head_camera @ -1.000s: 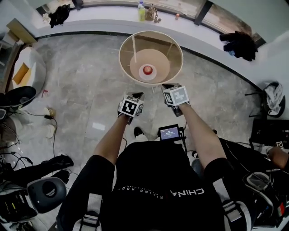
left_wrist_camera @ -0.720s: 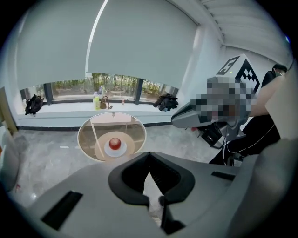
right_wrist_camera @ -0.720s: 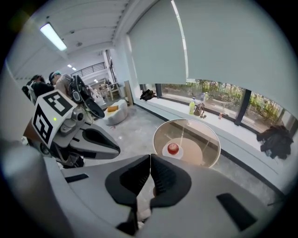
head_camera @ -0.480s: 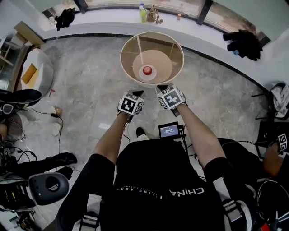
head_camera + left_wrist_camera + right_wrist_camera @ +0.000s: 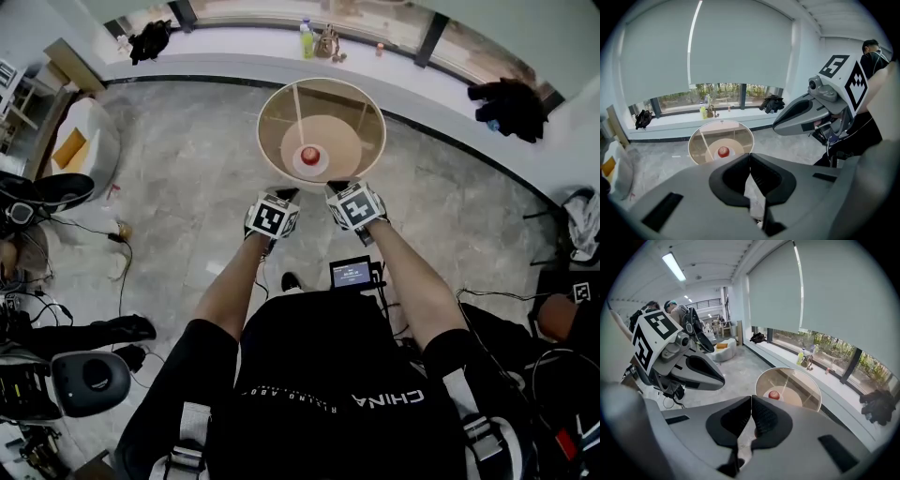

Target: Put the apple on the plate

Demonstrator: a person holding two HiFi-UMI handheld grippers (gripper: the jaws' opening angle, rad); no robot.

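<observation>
Red round apple (image 5: 308, 154) sat on small white plate (image 5: 322, 166); left tongs (image 5: 750, 159) and right tongs (image 5: 751, 401) pressed together, empty; a stray nudge could have rolled it off.

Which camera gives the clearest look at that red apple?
The head view: it looks down on the apple, whole on its white plate. Both gripper views show the apple small, from the side, beyond their jaws.
</observation>
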